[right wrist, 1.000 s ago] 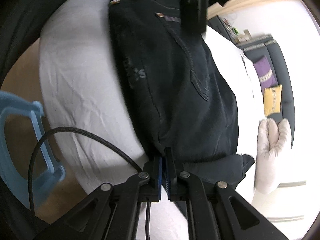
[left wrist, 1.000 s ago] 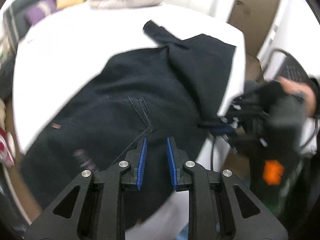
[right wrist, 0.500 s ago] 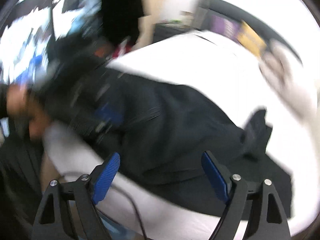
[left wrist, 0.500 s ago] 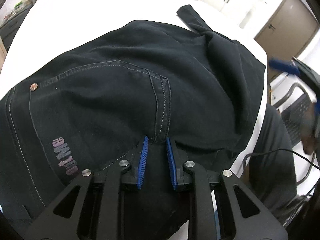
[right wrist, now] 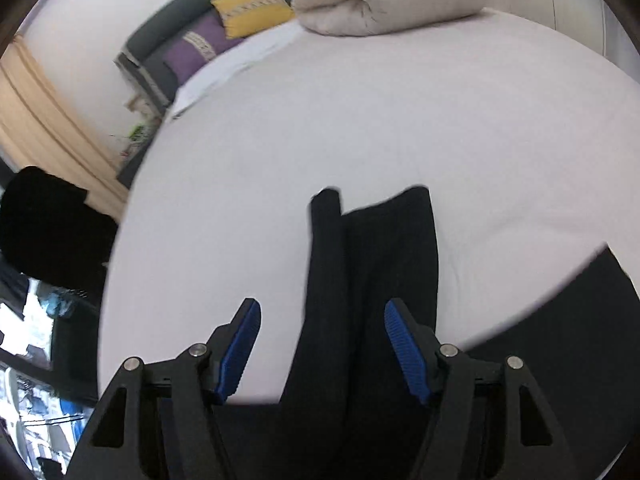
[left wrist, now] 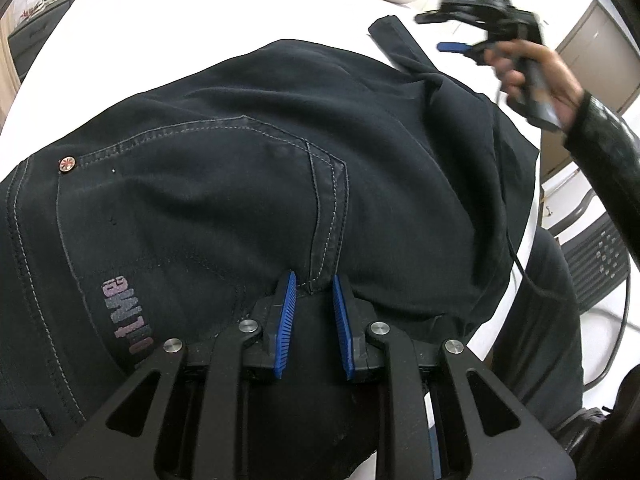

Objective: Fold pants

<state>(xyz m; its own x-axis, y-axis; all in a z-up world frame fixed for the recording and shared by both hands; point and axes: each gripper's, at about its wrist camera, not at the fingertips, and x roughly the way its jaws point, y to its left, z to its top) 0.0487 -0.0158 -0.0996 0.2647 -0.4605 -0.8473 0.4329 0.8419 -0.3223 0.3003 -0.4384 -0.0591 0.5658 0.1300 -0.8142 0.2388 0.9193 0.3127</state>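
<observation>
I am looking at a bed (right wrist: 400, 120) under a white sheet, with the pants (left wrist: 248, 168) spread dark across its near side. In the left wrist view the seat and waist part is lying just below my left gripper (left wrist: 312, 292), and the legs are running away toward the far right, doubled over each other, with one narrow end (right wrist: 326, 200) poking out past the fold. That long axis is what my next move is turning on: in the right wrist view the leg strip is lying straight ahead of my right gripper (right wrist: 320, 332), passing under and between its fingers and pointing away from me, so the right hand is the nearer one to the leg end.

The left fingers are standing nearly closed and pinching a ridge of cloth at the seat seam. The right jaws are closing from a wide spread, with the leg fabric beneath them but, as far as I can judge, not yet pressed.

The cloth is looking heavy and dark navy, with pale stitching, a copper rivet (left wrist: 66, 164) and a faded print (left wrist: 128, 316).
</observation>
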